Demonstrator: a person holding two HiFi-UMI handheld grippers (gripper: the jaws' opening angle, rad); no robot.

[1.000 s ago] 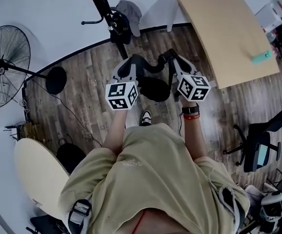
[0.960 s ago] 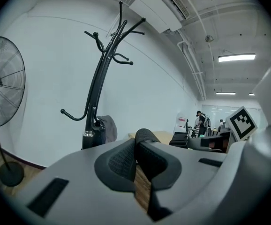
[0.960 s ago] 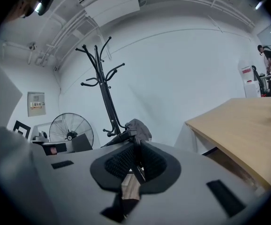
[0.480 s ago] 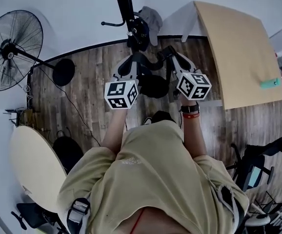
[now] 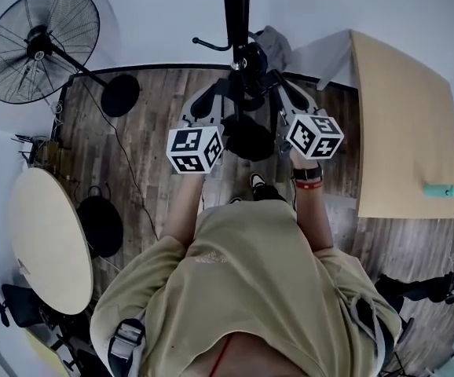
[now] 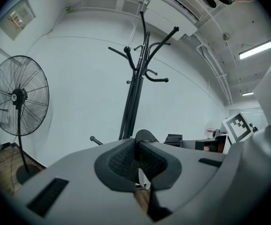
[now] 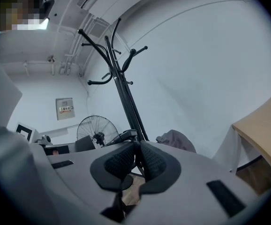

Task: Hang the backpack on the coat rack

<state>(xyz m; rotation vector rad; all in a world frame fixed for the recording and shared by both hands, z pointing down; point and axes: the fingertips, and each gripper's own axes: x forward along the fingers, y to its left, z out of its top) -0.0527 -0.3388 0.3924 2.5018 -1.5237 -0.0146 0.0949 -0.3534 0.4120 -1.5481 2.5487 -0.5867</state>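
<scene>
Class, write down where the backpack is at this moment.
In the head view, the backpack hangs at centre between the left gripper and the right gripper, both clamped on its strap, right in front of the coat rack.

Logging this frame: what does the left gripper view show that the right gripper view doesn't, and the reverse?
Only the left gripper view: lit ceiling light strips at upper right. Only the right gripper view: a tan tabletop at the right edge and a grey cloth beside the rack's pole. Both: the black coat rack against the white wall, the standing fan, and a claw closed in the foreground, the left claw and the right claw, each shut on a black backpack strap.
</scene>
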